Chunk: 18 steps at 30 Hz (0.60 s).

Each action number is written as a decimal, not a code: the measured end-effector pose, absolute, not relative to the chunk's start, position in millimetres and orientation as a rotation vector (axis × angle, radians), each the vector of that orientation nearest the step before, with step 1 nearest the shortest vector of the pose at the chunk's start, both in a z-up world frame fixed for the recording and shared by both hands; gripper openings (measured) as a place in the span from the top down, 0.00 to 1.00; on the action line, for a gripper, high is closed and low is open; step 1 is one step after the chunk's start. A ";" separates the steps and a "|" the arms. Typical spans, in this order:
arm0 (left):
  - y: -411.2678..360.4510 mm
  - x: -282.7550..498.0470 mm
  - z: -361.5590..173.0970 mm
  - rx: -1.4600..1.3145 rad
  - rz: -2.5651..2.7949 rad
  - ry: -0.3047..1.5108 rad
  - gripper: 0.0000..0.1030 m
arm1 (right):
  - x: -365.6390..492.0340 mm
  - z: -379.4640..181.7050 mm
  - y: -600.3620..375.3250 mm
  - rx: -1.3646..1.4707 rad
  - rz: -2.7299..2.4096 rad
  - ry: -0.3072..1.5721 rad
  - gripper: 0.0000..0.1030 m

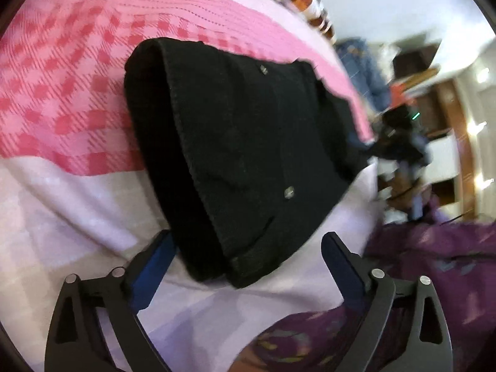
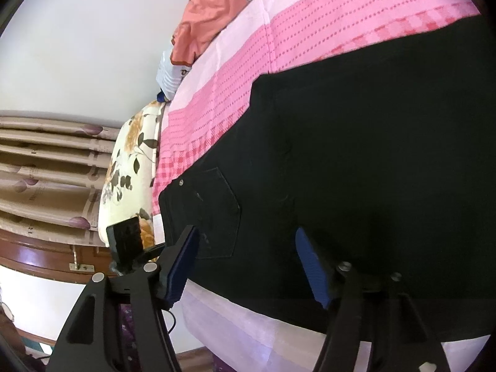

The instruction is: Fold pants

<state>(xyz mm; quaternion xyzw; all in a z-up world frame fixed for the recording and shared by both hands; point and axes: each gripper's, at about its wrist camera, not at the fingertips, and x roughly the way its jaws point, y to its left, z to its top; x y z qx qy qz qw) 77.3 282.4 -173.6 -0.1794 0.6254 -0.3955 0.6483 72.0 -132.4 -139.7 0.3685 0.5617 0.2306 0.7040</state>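
Pants: one black pair [image 1: 235, 142], folded, on the pink checked bed sheet [image 1: 62, 99].
Rivets: two in the left view.
Left gripper [image 1: 248, 248]: jaws wide, empty.
Right gripper [image 2: 248, 245]: jaws apart over the pants, gripping nothing.

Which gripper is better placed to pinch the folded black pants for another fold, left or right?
Left, probably. The left gripper stands open astride the folded edge of the black pants, layers between its fingers. The right gripper is open too, but over flat fabric beside the back pocket.
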 end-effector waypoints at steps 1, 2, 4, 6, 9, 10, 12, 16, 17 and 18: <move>285.4 80.6 -176.8 -0.472 -0.916 1.414 0.09 | 71.1 -140.7 -130.0 0.819 0.510 1.256 0.39; 292.0 83.8 -182.4 -0.558 -0.936 1.403 0.09 | 70.6 -141.3 -128.7 0.817 0.508 1.261 0.38; 297.0 87.2 -184.5 -0.630 -0.938 1.364 0.09 | 69.7 -141.7 -127.3 0.817 0.504 1.265 0.37; 293.5 86.5 -182.8 -0.621 -0.935 1.345 0.09 | 69.7 -142.1 -126.6 0.825 0.498 1.266 0.36; 282.5 81.8 -179.5 -0.564 -0.915 1.303 0.11 | 69.3 -143.2 -125.6 0.836 0.493 1.267 0.36; 277.1 80.2 -178.9 -0.548 -0.902 1.291 0.15 | 68.7 -143.6 -125.0 0.837 0.491 1.270 0.36; 274.4 79.3 -178.3 -0.520 -0.864 1.289 0.28 | 67.9 -142.9 -123.3 0.835 0.491 1.272 0.36; 287.0 77.9 -190.6 -0.570 -0.757 1.300 0.69 | 67.0 -143.1 -121.1 0.834 0.490 1.275 0.35; 286.9 76.4 -192.1 -0.588 -0.743 1.304 0.70 | 67.4 -142.9 -121.2 0.835 0.490 1.275 0.35; 284.5 76.6 -191.5 -0.585 -0.728 1.303 0.70 | 67.5 -142.9 -121.0 0.839 0.490 1.274 0.35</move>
